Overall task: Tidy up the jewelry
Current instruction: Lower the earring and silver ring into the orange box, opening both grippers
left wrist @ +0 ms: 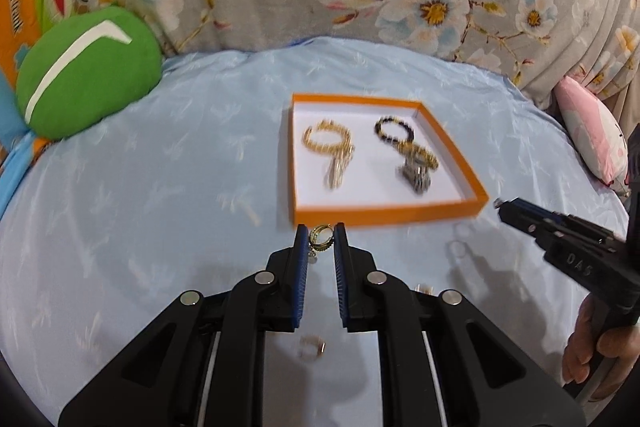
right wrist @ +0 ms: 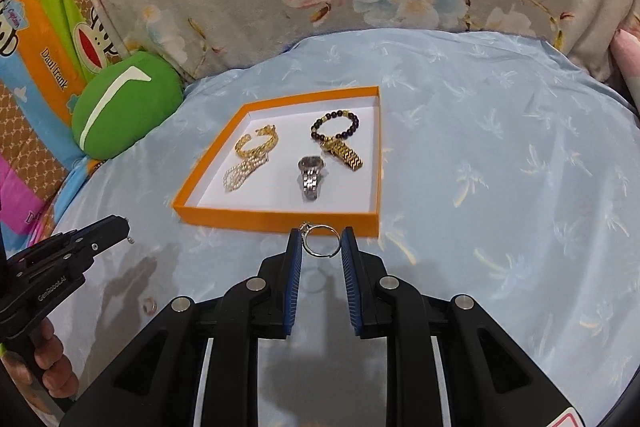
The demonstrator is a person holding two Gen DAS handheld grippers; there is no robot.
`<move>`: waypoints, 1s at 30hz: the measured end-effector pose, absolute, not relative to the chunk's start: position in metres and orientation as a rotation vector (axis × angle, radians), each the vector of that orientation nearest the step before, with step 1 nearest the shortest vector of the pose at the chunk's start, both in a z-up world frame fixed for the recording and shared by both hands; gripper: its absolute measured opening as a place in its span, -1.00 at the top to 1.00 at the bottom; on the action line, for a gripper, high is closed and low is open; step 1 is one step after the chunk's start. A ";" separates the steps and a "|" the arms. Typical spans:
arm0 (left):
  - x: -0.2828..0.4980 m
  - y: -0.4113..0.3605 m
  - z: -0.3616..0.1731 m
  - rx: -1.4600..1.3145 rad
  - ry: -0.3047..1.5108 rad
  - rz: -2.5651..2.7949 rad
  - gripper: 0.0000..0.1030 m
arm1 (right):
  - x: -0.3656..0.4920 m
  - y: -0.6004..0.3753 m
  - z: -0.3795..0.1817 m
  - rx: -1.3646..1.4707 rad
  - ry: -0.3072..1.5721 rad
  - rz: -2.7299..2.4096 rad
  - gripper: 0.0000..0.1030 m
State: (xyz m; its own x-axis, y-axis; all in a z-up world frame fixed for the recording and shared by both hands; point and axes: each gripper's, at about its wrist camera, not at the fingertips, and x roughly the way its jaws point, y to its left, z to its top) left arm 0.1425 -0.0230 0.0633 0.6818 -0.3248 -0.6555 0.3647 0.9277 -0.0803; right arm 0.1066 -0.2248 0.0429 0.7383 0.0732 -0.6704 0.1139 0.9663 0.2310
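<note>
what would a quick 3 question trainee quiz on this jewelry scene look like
1. True or false: the left gripper holds a gold earring.
2. What is pinched in the right gripper? A) a bead bracelet B) a silver ring C) a watch
3. Fill in: the silver watch lies inside the ____ tray.

Key: 1. True. 2. B, the silver ring. 3. Orange.
</note>
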 end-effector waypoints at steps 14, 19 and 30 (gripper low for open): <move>0.237 -0.087 0.037 0.053 0.774 -0.413 0.76 | 0.183 -0.237 0.018 0.245 0.778 -0.051 0.62; 0.240 -0.090 0.027 0.051 0.779 -0.418 0.75 | 0.185 -0.235 0.014 0.244 0.774 -0.039 0.60; 0.232 -0.070 0.041 0.022 0.724 -0.380 0.40 | 0.171 -0.233 0.021 0.253 0.736 -0.030 0.59</move>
State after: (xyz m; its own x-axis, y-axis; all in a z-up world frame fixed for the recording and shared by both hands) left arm 0.2325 -0.0696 0.0414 0.6838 -0.3316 -0.6500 0.3466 0.9315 -0.1106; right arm 0.1713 -0.2332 0.0214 0.7420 0.0616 -0.6676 0.1152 0.9692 0.2174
